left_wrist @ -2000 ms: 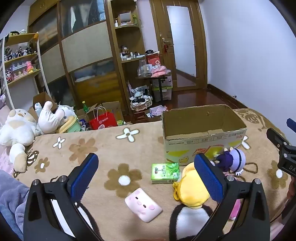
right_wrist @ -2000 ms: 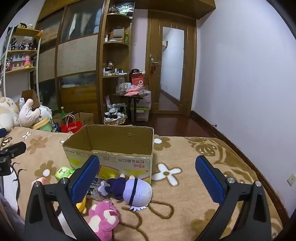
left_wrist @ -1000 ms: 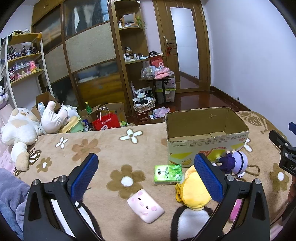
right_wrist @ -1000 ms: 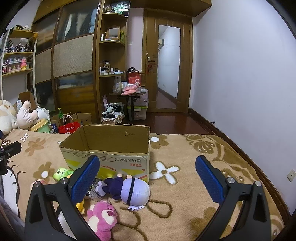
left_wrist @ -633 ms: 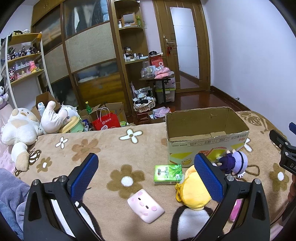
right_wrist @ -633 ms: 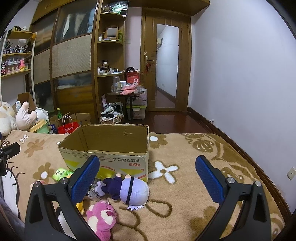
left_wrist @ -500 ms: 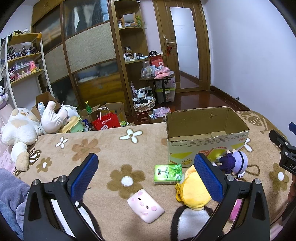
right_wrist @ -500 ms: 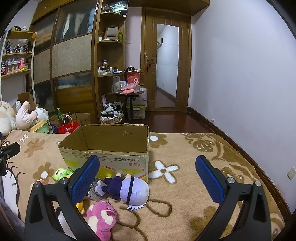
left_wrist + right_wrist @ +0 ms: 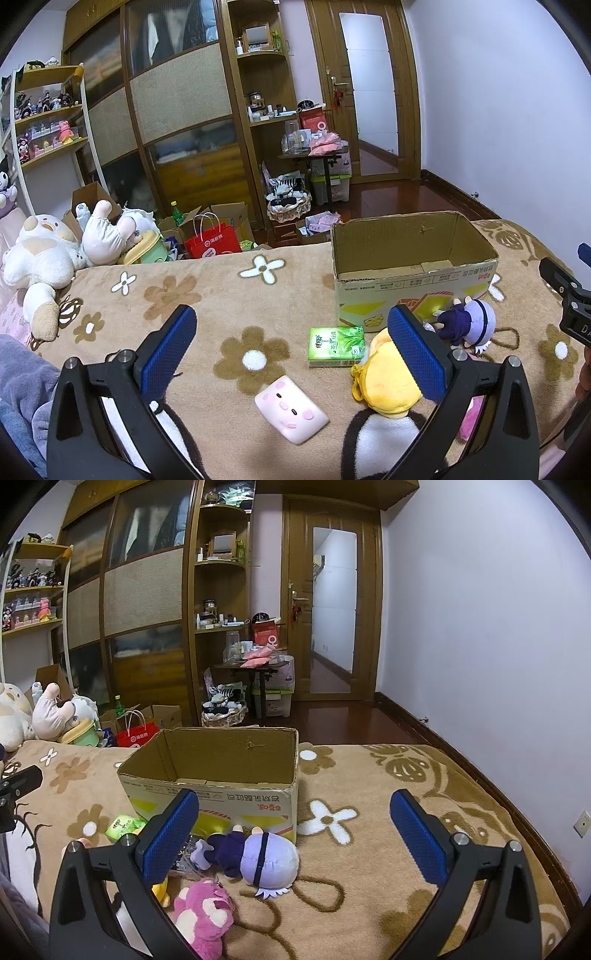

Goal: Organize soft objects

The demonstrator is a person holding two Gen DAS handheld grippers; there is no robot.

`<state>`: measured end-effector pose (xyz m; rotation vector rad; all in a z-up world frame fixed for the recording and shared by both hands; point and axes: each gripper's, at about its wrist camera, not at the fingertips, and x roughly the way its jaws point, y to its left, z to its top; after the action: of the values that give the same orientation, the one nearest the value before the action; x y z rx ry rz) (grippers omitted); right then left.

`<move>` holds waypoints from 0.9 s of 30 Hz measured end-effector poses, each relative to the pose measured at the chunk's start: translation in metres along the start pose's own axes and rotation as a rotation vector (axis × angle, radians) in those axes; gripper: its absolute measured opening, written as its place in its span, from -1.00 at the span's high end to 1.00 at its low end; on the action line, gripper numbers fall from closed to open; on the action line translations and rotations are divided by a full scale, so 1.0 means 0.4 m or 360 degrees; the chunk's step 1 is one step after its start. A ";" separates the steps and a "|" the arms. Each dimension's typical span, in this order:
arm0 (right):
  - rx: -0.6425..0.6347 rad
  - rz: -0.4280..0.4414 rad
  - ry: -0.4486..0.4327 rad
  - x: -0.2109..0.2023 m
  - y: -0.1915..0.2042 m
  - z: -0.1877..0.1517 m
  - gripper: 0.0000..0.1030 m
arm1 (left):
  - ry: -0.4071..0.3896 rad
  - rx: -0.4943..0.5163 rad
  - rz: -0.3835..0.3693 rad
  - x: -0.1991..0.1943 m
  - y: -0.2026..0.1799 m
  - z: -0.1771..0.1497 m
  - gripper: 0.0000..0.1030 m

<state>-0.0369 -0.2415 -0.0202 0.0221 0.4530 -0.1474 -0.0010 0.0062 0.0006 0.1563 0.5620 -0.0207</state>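
Observation:
An open cardboard box [image 9: 413,284] stands on the flowered brown blanket; it also shows in the right wrist view [image 9: 221,786]. In front of it lie a purple-haired doll [image 9: 467,325] [image 9: 251,856], a yellow plush [image 9: 388,380], a pink pig cushion [image 9: 291,413], a green tissue pack [image 9: 336,347] [image 9: 123,825] and a pink bear plush [image 9: 205,915]. My left gripper [image 9: 291,345] is open and empty, above the pig cushion. My right gripper [image 9: 295,825] is open and empty, above the doll.
Large white plush toys [image 9: 44,258] lie at the blanket's far left edge. A red paper bag [image 9: 212,243] and boxes stand on the floor beyond the bed. A wardrobe, shelves and a small cluttered table [image 9: 314,155] stand at the back.
Both grippers have drifted slightly; the scene sits a little lower than two seconds ago. Both stay open and empty. No object has moved.

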 end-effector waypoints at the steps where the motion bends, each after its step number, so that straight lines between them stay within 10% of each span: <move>1: 0.0001 -0.0001 0.0000 -0.001 0.001 -0.001 -1.00 | -0.0001 0.0000 -0.0001 -0.001 0.000 0.000 -0.98; 27: 0.0006 0.0004 0.0002 0.001 -0.001 -0.002 -1.00 | 0.0003 0.0000 0.0003 0.003 0.003 -0.001 -0.98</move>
<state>-0.0367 -0.2418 -0.0210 0.0265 0.4537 -0.1458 -0.0001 0.0074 -0.0003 0.1569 0.5636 -0.0185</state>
